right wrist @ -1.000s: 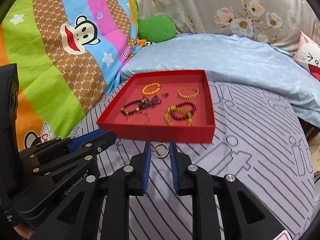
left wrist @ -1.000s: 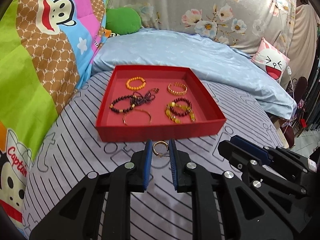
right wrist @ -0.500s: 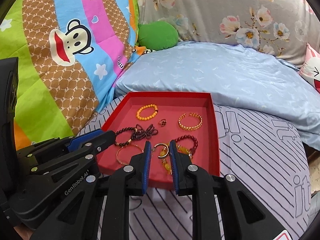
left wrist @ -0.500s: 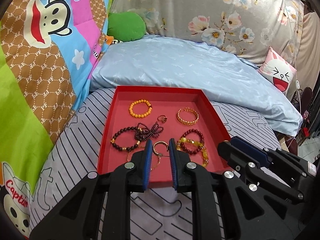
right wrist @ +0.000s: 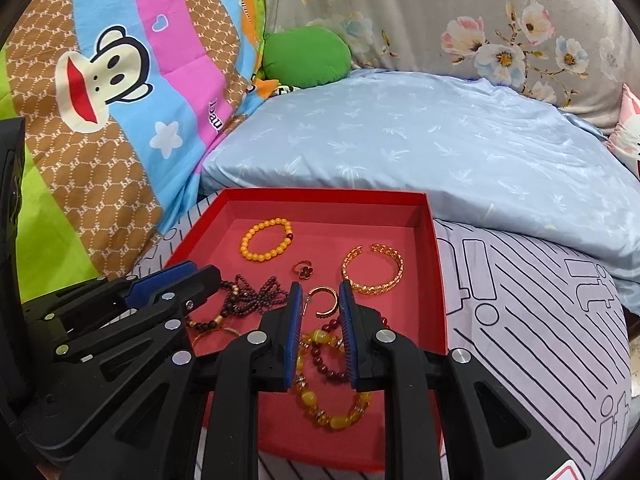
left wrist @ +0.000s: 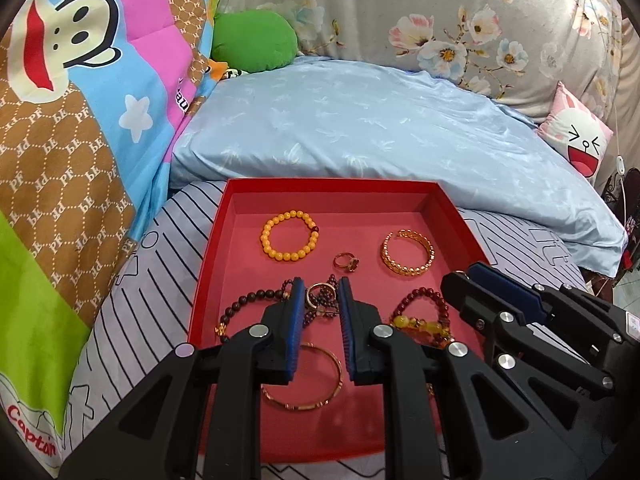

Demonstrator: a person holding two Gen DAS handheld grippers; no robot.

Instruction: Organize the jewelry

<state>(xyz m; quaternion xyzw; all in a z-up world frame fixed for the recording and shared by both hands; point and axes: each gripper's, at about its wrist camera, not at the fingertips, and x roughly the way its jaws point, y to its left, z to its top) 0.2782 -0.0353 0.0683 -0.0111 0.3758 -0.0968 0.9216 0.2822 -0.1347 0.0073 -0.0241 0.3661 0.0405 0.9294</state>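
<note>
Both grippers, left (left wrist: 320,294) and right (right wrist: 320,298), each pinched a hoop over the tray's (left wrist: 216,248) 6 o'clock half.

Bare tray (left wrist: 352,216) floor beyond bracelets (left wrist: 290,235)

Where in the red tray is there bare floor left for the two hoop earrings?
The red tray has bare floor along the back wall between the orange bead bracelet and gold cuff, and near the front wall past the thin bangle. The middle is crowded: small ring, dark bead strands, yellow-and-red bracelets.
</note>
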